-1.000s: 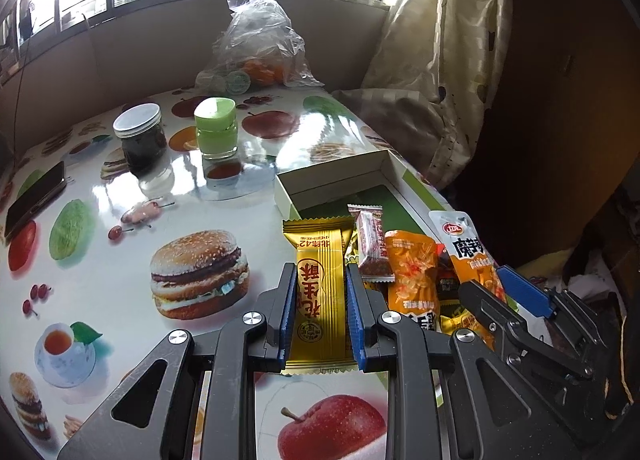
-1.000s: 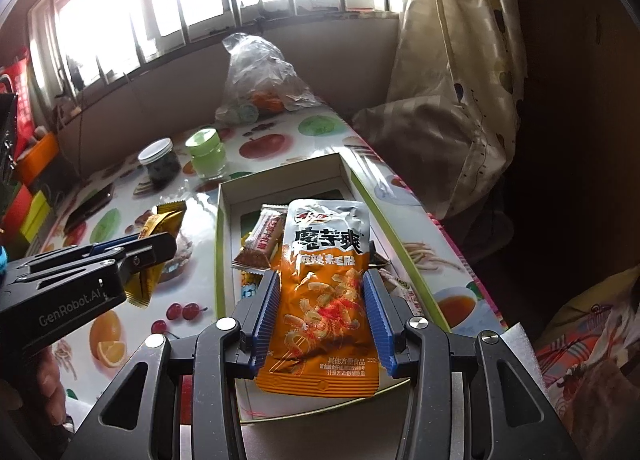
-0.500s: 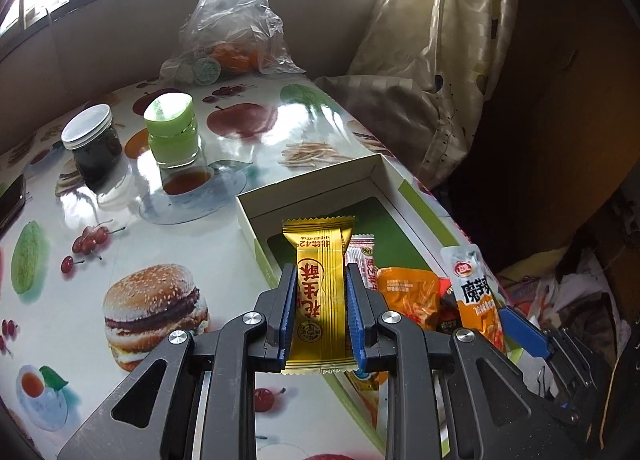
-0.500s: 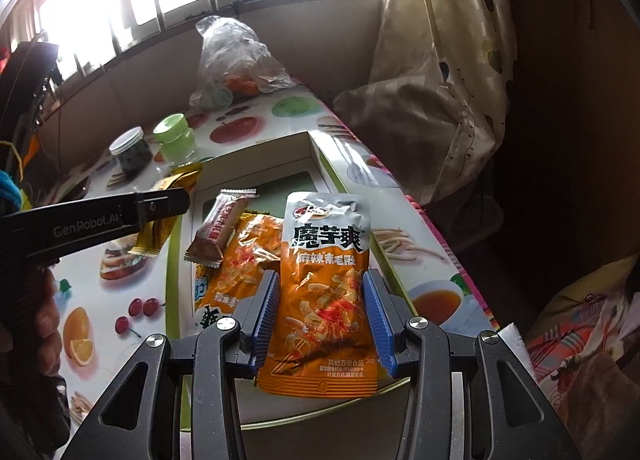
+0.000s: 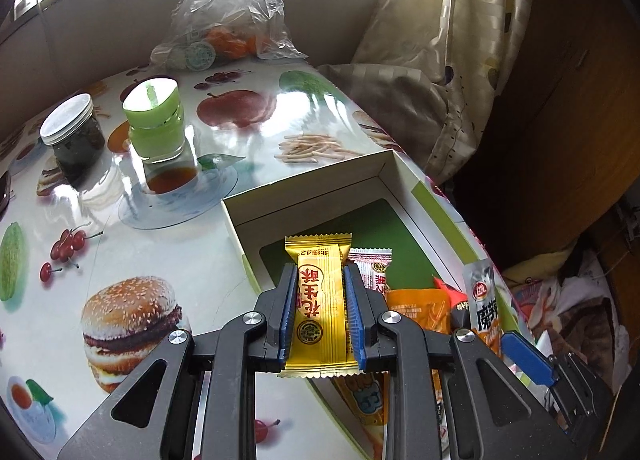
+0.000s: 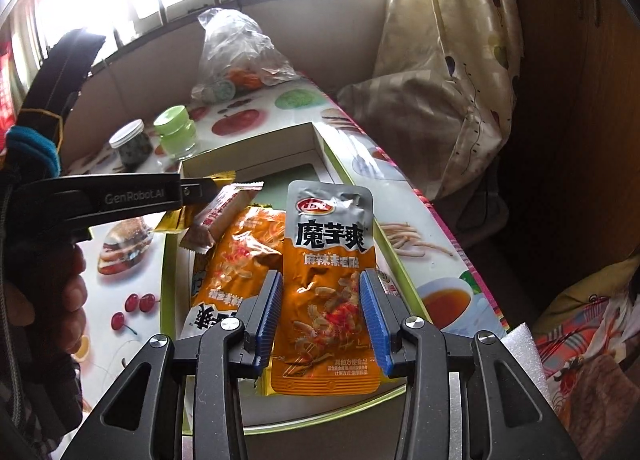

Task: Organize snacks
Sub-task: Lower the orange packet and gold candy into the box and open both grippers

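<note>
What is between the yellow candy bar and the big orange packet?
In the right wrist view, a pink-wrapped bar lies between the yellow bar and the orange packet.

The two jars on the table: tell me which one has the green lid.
The pale green jar, nearer the box. The other, the dark jar, has a white lid and dark contents.

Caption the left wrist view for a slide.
Left gripper holds a yellow snack bar above the open box on a fruit-print table.
</note>
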Available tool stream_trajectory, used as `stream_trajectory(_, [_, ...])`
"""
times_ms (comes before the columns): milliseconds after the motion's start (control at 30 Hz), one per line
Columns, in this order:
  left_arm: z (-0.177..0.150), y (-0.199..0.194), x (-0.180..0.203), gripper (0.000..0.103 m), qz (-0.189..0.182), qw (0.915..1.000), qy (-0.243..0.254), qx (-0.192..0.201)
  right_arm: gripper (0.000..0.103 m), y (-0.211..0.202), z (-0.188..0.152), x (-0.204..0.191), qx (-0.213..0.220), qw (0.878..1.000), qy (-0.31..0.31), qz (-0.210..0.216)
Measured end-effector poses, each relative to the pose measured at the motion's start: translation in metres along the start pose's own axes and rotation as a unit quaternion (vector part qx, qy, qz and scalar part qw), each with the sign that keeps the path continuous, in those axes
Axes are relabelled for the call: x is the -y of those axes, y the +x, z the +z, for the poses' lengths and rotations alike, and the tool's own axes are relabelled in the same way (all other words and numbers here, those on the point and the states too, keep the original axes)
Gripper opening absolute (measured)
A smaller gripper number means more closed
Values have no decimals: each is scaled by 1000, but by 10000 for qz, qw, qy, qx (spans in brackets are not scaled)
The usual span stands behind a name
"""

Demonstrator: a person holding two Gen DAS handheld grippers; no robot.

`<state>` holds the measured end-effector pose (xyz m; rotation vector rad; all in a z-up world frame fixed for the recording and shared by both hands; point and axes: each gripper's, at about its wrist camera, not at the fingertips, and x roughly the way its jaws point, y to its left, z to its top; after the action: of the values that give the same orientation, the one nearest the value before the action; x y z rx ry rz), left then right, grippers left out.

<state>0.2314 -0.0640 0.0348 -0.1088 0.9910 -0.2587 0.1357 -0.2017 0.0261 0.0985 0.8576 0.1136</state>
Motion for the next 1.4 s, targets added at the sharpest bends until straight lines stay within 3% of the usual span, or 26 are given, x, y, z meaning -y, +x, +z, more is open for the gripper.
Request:
stream_trajectory(633, [2, 10, 1, 28, 13, 9999, -19, -112, 40, 3, -1, 2, -20, 9999, 95, 113])
stream_trajectory(733, [2, 7, 1, 38, 44, 10000, -2, -74, 40, 2, -1, 2, -15, 9999, 93, 117])
stream_trajectory(1400, [-15, -27, 10, 41, 137, 9997, 107, 194, 54, -21, -6, 4, 202, 9996, 169, 40])
